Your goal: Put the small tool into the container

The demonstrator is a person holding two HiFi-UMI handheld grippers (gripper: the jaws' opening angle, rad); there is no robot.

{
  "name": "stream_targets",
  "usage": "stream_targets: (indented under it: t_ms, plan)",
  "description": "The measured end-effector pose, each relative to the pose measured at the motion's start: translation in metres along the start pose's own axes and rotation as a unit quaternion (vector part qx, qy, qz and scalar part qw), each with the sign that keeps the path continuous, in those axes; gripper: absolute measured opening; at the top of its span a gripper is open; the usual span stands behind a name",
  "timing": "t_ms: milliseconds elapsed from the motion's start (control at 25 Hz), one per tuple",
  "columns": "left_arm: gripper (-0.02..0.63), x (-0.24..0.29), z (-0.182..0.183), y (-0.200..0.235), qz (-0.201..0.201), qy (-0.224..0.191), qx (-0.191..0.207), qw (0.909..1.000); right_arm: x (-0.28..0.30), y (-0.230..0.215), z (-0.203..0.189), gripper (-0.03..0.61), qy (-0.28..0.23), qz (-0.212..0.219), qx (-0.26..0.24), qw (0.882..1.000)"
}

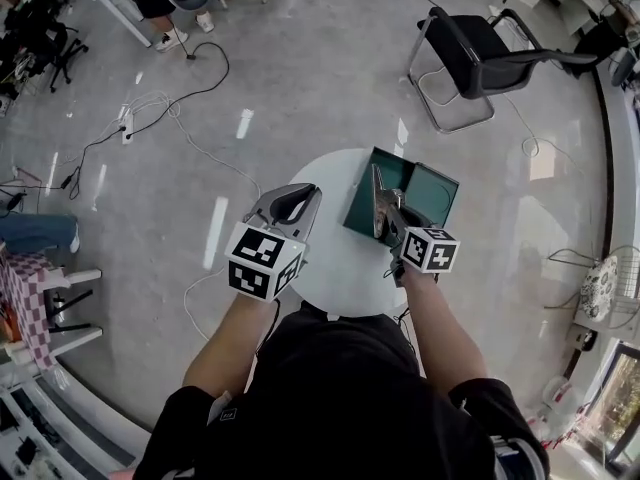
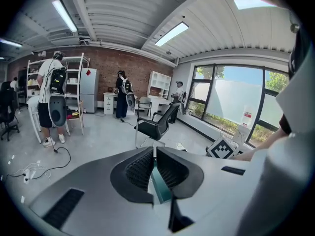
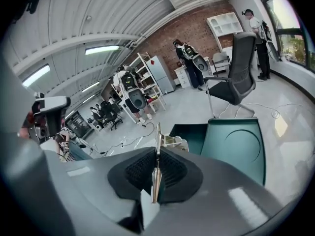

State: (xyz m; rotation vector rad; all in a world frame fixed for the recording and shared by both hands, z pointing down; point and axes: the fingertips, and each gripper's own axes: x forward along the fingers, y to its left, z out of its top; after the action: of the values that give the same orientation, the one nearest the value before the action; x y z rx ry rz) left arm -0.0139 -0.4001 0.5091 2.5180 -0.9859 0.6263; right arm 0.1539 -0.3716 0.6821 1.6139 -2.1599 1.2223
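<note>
A green container [image 1: 425, 193] stands open on the round white table [image 1: 330, 268], its lid [image 3: 236, 144] tipped back to the right. My right gripper [image 1: 388, 213] hangs over the container's left part, shut on a small thin metal tool [image 1: 377, 188]. In the right gripper view the tool [image 3: 157, 154] stands edge-on between the pads [image 3: 170, 171] and sticks out past them above the container's inside [image 3: 189, 134]. My left gripper [image 1: 305, 200] hovers over the table's left side, shut, with nothing in it. In the left gripper view the left gripper [image 2: 152, 168] shows a sliver of green through the slit.
A black chair [image 1: 480, 58] stands on the floor beyond the table. Cables and a power strip [image 1: 128, 126] lie on the floor at the left. People stand by shelves [image 2: 49, 100] at the far brick wall. A wire basket [image 1: 605, 288] sits at the right.
</note>
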Motion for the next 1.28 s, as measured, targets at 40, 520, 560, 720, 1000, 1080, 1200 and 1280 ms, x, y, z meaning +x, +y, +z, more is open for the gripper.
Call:
stream_targets:
  t_ms: [40, 520, 560, 720, 1000, 1080, 1200, 1280]
  plan:
    - [0.025, 0.001, -0.003, 0.002, 0.005, 0.004, -0.004, 1.0000, 0.005, -0.006, -0.003, 0.034, 0.006, -0.002, 0.008, 1.000]
    - [0.025, -0.004, -0.032, 0.026, 0.040, 0.029, -0.043, 0.9978, 0.054, -0.034, -0.026, 0.037, 0.086, -0.047, 0.039, 0.994]
    - [0.025, -0.004, -0.033, 0.026, 0.041, 0.029, -0.045, 0.9977, 0.057, -0.035, -0.028, 0.037, 0.092, -0.050, 0.040, 0.994]
    - [0.025, -0.006, -0.035, 0.026, 0.043, 0.027, -0.048, 0.9975, 0.064, -0.037, -0.036, 0.041, 0.112, -0.063, 0.027, 0.991]
    - [0.025, -0.013, -0.043, 0.032, 0.043, 0.028, -0.054, 0.9972, 0.074, -0.029, -0.049, 0.046, 0.142, -0.075, -0.013, 0.987]
    - [0.025, -0.014, -0.044, 0.033, 0.041, 0.026, -0.053, 0.9974, 0.077, -0.026, -0.052, 0.049, 0.149, -0.077, -0.021, 0.986]
    - [0.025, -0.013, -0.043, 0.033, 0.038, 0.024, -0.053, 0.9976, 0.080, -0.027, -0.055, 0.051, 0.163, -0.085, -0.033, 0.982]
    - [0.025, -0.013, -0.043, 0.032, 0.036, 0.024, -0.053, 0.9977, 0.081, -0.027, -0.056, 0.059, 0.172, -0.090, -0.044, 0.980]
